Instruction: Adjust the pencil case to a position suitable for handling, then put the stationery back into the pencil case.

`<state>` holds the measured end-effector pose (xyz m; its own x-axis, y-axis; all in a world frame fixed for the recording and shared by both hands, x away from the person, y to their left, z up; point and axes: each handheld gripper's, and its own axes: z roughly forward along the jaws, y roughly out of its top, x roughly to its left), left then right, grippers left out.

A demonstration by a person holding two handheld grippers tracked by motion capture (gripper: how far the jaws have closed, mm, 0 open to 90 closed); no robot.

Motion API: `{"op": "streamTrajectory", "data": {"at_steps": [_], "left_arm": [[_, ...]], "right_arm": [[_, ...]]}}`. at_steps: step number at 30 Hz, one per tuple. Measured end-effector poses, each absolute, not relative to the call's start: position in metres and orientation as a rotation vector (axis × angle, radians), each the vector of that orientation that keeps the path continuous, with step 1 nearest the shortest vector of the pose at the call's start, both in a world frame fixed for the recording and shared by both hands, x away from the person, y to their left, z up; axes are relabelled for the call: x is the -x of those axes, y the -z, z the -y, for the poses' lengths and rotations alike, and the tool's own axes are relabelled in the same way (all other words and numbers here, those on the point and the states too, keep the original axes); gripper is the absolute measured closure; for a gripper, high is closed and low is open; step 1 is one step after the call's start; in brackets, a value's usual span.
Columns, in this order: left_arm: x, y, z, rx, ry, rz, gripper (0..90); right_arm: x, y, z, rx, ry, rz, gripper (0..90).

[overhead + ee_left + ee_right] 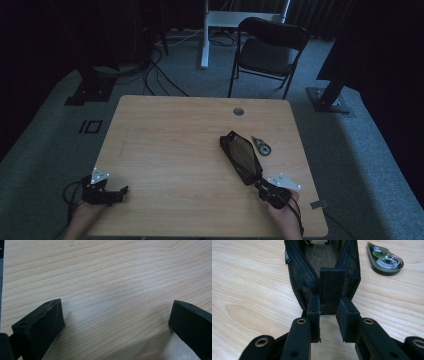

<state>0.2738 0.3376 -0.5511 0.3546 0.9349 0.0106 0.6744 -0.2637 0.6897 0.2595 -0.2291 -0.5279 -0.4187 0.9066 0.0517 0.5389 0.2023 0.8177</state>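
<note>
My right gripper (329, 305) jaws clamped on pouch (241, 156) end tab, near counter (175, 145) right edge. Left gripper (122, 191) jaws apart, idle. Risk: tab slips, open pouch sags, bumps tape dispenser (384, 259).

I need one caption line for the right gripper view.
Right gripper shut on the open black pouch's end tab, correction tape dispenser beside it.

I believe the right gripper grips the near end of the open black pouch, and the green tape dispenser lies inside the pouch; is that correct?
Not quite: the tape dispenser lies on the table beside the pouch, not inside it, as the right gripper view shows. The right gripper does grip the pouch's near end.
</note>
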Motion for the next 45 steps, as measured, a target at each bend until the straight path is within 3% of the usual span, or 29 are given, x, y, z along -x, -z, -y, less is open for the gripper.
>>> {"op": "streamTrajectory", "data": {"at_steps": [9, 11, 24, 45], "left_arm": [[-0.274, 0.551, -0.338, -2.028, -0.570, -1.394, 0.0], [-0.274, 0.551, -0.338, -2.028, -0.570, -1.393, 0.0], [-0.274, 0.551, -0.338, -2.028, -0.572, -1.396, 0.0], [-0.274, 0.551, -0.338, -2.027, -0.573, -1.398, 0.0]], "right_arm": [[-0.247, 0.526, 0.230, -1.312, -1.111, -2.077, 71.1], [-0.246, 0.525, 0.233, -1.311, -1.117, -2.064, 61.0], [-0.243, 0.521, 0.270, -1.283, -1.158, -2.094, 37.2], [-0.292, 0.537, 0.295, -1.411, -1.112, -1.972, 32.4]]}}
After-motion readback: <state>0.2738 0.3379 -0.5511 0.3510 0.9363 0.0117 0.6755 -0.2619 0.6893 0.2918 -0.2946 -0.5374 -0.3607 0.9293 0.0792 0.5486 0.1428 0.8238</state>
